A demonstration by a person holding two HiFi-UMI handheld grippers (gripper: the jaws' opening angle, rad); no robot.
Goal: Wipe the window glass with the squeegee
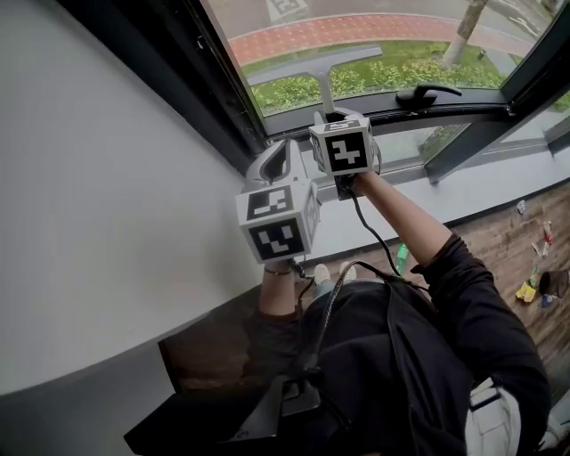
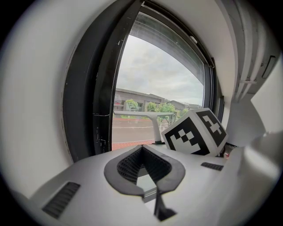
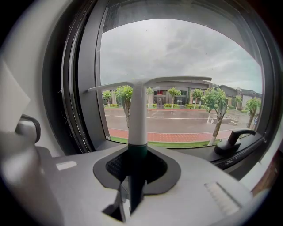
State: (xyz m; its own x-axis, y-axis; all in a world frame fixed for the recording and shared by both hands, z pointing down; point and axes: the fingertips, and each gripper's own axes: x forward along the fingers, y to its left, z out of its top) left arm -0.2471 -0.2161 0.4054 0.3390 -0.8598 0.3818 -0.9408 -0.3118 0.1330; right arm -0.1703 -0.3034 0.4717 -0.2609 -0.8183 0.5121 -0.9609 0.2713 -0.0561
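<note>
— As you look down from the head camera, how many grippers do you count?

— Two. The right gripper [image 1: 331, 116] is raised to the window glass [image 1: 374, 27]. The left gripper [image 1: 287, 148] hangs just beside it, lower and nearer the grey wall [image 1: 89, 178]. Each carries one marker cube, so two cubes: the right one [image 1: 343, 150] and the left one [image 1: 278, 223].

— And squeegees?

— One squeegee [image 1: 327, 89]. In the right gripper view its dark green grip stands upright between the jaws of the right gripper [image 3: 137, 170], which are closed tight on it. The pale shaft of the squeegee [image 3: 138, 119] rises from there to a single long blade. The blade lies level across the lower part of the window glass [image 3: 185, 57]. Whether the rubber actually touches the pane, I cannot tell.

— What has the left one got?

— Nothing. In the left gripper view the two pads of the left gripper [image 2: 142, 152] meet at their tips with only bare gap behind them, and no object in it. Past them you see the right gripper's cube [image 2: 196, 132], the squeegee [image 2: 154, 128] and the window glass [image 2: 154, 75].

— Anything else on the window?

— One black window handle [image 1: 427, 92], lying on the dark frame [image 1: 205, 80] to the right of the squeegee and well apart from it. The right gripper view shows that one window handle [image 3: 234, 139] too. Below runs a pale sill [image 1: 481, 187]. Both of the person's forearms reach up in dark sleeves [image 1: 463, 294].
</note>
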